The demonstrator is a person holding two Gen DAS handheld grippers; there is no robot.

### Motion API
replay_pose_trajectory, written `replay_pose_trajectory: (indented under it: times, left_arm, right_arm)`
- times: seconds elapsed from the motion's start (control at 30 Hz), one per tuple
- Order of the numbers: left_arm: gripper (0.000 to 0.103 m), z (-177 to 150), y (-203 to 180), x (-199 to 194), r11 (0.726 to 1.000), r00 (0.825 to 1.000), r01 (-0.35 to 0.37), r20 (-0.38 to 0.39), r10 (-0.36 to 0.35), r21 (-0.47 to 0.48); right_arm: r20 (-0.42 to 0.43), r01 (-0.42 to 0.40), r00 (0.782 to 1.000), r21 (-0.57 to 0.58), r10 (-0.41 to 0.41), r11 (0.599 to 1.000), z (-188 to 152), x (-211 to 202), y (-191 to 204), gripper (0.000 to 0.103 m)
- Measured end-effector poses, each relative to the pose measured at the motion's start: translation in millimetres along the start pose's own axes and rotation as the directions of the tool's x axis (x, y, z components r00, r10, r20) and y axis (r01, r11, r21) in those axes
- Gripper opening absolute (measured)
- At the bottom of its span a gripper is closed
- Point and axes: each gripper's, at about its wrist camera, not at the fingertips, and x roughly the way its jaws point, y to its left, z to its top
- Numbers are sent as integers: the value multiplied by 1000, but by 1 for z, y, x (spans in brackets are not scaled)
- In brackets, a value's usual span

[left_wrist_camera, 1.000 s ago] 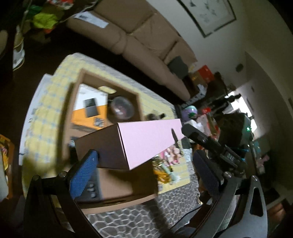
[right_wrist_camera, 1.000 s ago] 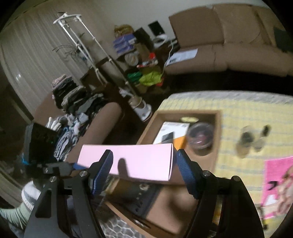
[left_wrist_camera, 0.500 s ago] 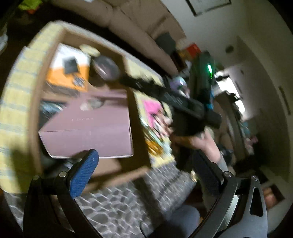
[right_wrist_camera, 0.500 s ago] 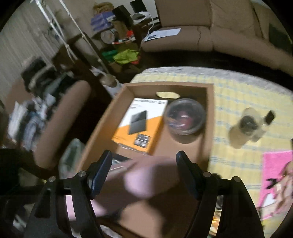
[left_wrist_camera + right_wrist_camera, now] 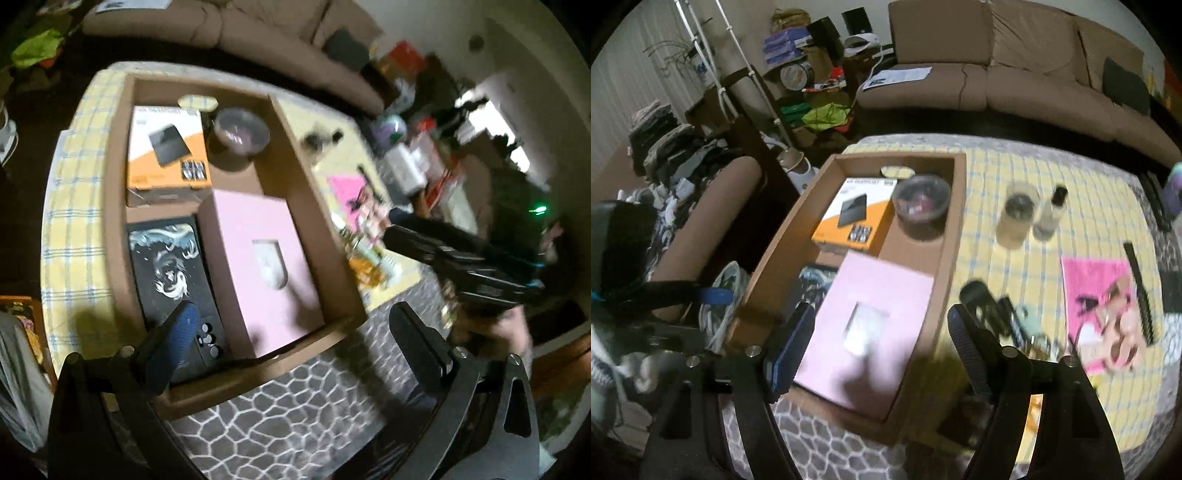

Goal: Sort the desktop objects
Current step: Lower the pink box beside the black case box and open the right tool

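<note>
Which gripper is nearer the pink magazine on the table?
Right. The right gripper hovers over the cardboard box edge nearest the pink magazine; the left gripper is at the box's opposite side, farther off.

Both wrist cameras look steeply down from close above the cardboard box (image 5: 325,229) (image 5: 951,236) — the left from its near left corner, facing right toward the far room. The right views it from the near edge, facing the sofa (image 5: 1015,70). Shared — box interior, pink box (image 5: 258,266) (image 5: 871,325), yellow tablecloth (image 5: 74,229) (image 5: 1089,192).
</note>
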Motion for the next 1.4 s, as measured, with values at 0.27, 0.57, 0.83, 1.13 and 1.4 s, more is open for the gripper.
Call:
replay_pose_trajectory:
  times: [0.27, 0.57, 0.83, 1.13, 1.4]
  left_arm:
    - [103, 1, 4, 64, 994, 991, 49, -118, -60, -95]
    - [103, -5, 2, 99, 979, 978, 107, -159, -135, -171]
    - [103, 13, 4, 60, 988, 995, 72, -57, -80, -137]
    - [103, 8, 25, 104, 977, 988, 42, -140, -72, -207]
    - [102, -4, 43, 122, 966, 985, 45, -149, -85, -254]
  right_arm:
    - [-104, 44, 994, 71, -37, 997, -36, 22, -24, 78]
    - [-115, -22, 993, 97, 33, 995, -58, 33, -24, 78]
    - [-119, -46, 991, 92, 57, 995, -63, 38, -14, 78]
    - [-135, -85, 986, 85, 96, 993, -67, 49, -4, 81]
    - [-132, -75, 988, 68, 84, 995, -69, 51, 4, 89]
